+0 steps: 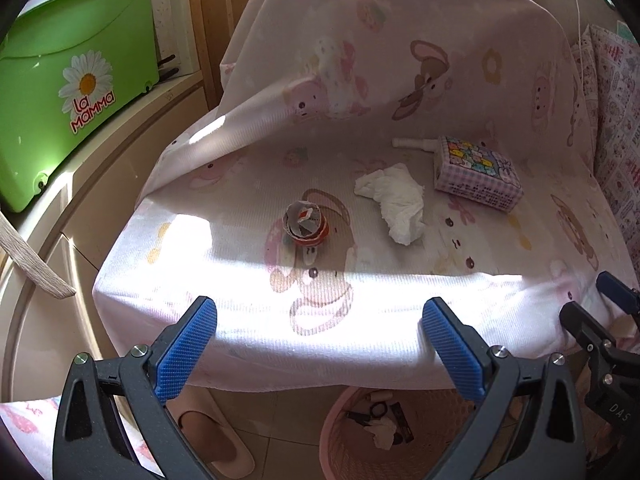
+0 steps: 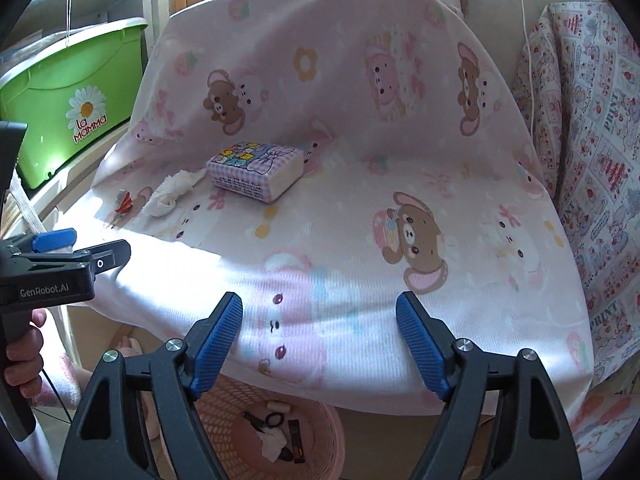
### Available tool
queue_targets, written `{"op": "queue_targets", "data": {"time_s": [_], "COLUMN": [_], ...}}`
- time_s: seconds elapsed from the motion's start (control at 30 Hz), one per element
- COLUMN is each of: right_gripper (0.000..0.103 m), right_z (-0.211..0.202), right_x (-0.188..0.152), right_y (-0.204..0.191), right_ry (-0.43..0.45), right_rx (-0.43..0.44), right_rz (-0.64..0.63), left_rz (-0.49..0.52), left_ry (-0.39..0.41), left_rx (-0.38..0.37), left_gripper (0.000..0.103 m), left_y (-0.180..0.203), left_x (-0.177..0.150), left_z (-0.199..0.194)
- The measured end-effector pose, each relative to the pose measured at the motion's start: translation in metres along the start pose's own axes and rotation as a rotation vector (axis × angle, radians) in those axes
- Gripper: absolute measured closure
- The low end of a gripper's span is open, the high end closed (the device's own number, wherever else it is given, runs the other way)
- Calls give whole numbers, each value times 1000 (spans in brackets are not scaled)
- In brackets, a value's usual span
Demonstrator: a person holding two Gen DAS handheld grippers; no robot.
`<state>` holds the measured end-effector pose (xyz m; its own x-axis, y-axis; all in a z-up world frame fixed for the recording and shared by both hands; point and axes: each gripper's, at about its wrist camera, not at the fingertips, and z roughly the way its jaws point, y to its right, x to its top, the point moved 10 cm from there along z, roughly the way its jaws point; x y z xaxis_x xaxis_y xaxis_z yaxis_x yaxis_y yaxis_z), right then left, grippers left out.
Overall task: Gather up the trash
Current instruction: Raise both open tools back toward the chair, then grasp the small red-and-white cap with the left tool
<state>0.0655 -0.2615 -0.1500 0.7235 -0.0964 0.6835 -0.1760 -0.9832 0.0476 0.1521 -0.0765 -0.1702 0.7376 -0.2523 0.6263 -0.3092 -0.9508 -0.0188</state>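
Note:
A crumpled white tissue (image 1: 394,202) (image 2: 170,192) lies on the pink cartoon-print sheet, with a small crushed red-and-white paper cup (image 1: 305,223) (image 2: 123,202) to its left. A checkered tissue pack (image 1: 476,172) (image 2: 256,168) sits to the right of the tissue, and a small white tube (image 1: 414,143) lies behind the pack. Below the seat edge stands a pink mesh basket (image 1: 344,444) (image 2: 320,420) holding scraps. My left gripper (image 1: 320,344) hangs open over the seat's front edge, empty. My right gripper (image 2: 320,344) is open and empty above the basket.
A green plastic bin (image 1: 60,88) (image 2: 68,100) stands at the left on a cabinet. A patterned cushion (image 2: 588,152) leans at the right. A slipper (image 1: 216,432) lies on the floor beside the basket. A hand (image 2: 24,352) holds the left gripper's handle.

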Motion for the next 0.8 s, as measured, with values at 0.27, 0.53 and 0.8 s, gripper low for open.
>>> {"op": "queue_targets", "data": {"time_s": [0.27, 0.53, 0.8], "right_gripper": [7, 0, 0], "right_z": [5, 7, 6], "right_x": [-1, -3, -5], "right_y": [8, 15, 13], "right_ry": [-30, -72, -99], "right_rx": [-24, -36, -34], "right_rz": [20, 37, 33], "left_rz": [13, -47, -7], "left_ry": [-10, -19, -45], "left_rx": [-32, 16, -15], "left_gripper": [0, 0, 0], "left_y": [1, -10, -8], "left_x": [0, -2, -1], "left_z": [2, 0, 3]}}
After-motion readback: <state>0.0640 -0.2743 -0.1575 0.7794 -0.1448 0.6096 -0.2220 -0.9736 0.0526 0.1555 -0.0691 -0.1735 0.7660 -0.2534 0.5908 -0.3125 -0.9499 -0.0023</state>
